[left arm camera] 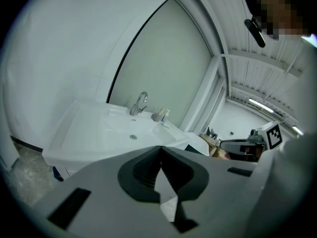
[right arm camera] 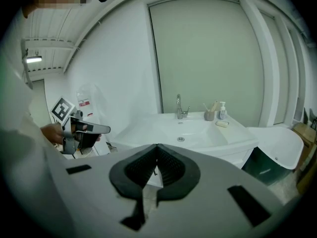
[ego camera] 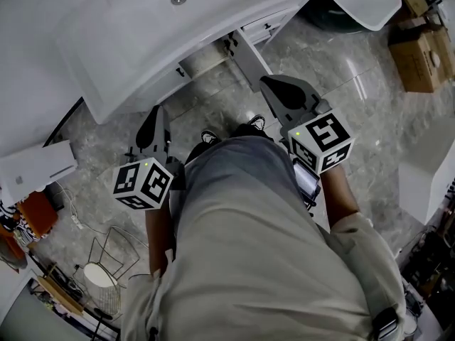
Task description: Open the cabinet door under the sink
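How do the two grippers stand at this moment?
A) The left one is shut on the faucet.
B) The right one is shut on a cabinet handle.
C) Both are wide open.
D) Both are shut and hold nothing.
D: the left gripper and the right gripper each show their tips together, with nothing between them.
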